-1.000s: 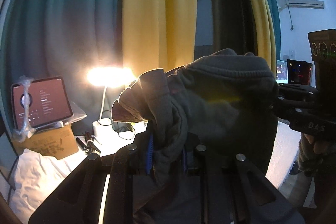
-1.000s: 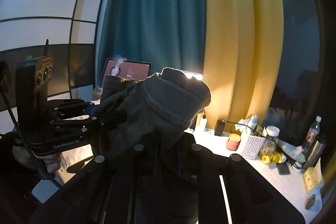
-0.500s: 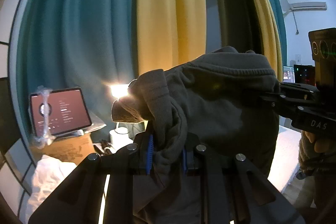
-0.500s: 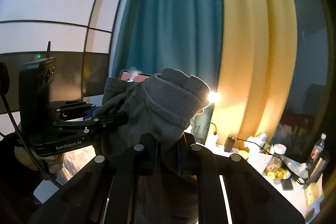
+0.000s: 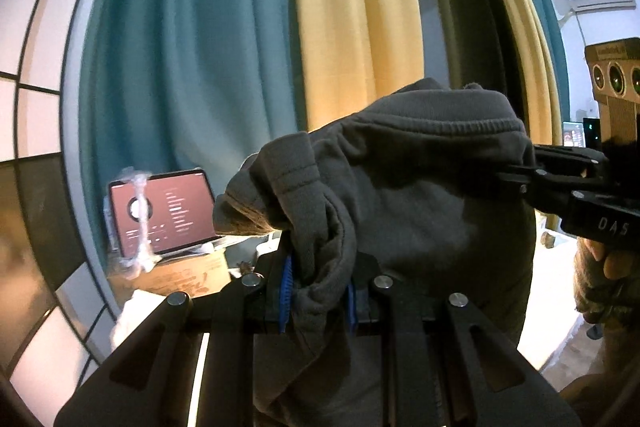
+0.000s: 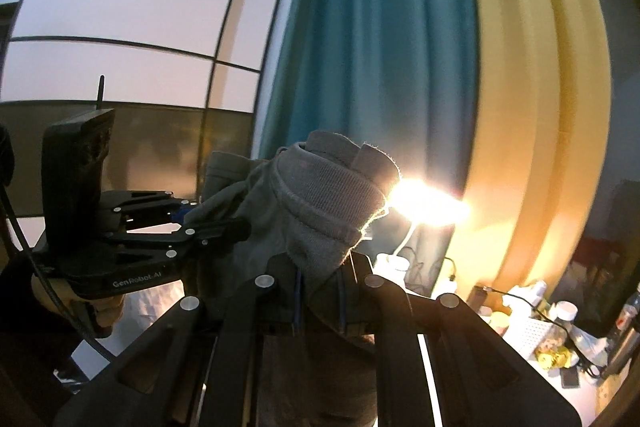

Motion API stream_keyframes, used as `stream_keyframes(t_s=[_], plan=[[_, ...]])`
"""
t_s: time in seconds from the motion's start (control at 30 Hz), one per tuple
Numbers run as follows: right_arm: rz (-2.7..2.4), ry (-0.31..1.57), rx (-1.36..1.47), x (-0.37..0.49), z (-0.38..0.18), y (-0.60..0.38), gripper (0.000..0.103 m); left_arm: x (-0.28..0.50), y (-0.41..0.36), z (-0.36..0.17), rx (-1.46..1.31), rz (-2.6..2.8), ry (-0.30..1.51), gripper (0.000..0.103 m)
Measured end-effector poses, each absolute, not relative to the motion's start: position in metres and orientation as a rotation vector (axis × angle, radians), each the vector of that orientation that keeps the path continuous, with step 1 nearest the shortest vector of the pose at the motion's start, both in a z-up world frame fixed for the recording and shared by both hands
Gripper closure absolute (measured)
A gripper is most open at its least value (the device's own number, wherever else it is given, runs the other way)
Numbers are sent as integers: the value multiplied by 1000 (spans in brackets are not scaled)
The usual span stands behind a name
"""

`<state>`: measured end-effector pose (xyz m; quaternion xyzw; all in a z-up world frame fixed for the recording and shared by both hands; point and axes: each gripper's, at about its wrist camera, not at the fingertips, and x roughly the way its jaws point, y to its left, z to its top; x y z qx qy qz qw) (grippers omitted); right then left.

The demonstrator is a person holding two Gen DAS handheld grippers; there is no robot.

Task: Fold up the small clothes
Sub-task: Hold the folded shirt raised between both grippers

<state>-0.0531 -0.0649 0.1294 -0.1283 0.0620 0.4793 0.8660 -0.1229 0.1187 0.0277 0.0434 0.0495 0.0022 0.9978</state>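
while both tools pinch grey garment point(image 5: 420, 195) ribbed edge aloft, curtains point(image 5: 240, 47) hang well behind.

A home bedroom; teal and yellow curtains point(image 5: 248, 67), glowing lamp point(image 6: 428, 203), cluttered side table point(image 6: 532, 355), tablet point(image 5: 164, 215).

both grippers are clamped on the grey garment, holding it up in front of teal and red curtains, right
Not quite: the curtains are teal and yellow, not red, as the right wrist view shows. The rest holds: the left gripper and the right gripper are both clamped on the grey garment, holding it up.
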Motion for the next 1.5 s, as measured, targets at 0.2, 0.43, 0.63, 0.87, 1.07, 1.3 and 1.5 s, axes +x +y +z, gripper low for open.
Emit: stream_keyframes(t_s=[0.2,0.43,0.63,0.87,1.07,1.3,1.5], plan=[[1053,133,-279,-60,128,-51,89,-135,127,27,102,48,115,84],[1100,151,-278,-63,124,-41,89,-142,136,22,101,85,139,84],[1109,187,-276,-54,115,-31,89,-129,143,16,86,87,170,84],[1096,238,-263,-32,106,-19,89,-106,147,7,74,71,211,84],[1088,282,-246,-12,94,-13,89,-84,150,-1,66,61,253,84],[1082,340,-226,16,76,-10,89,-62,151,-10,55,59,305,84],[1077,388,-204,42,60,-6,89,-39,152,-19,48,59,352,84]])
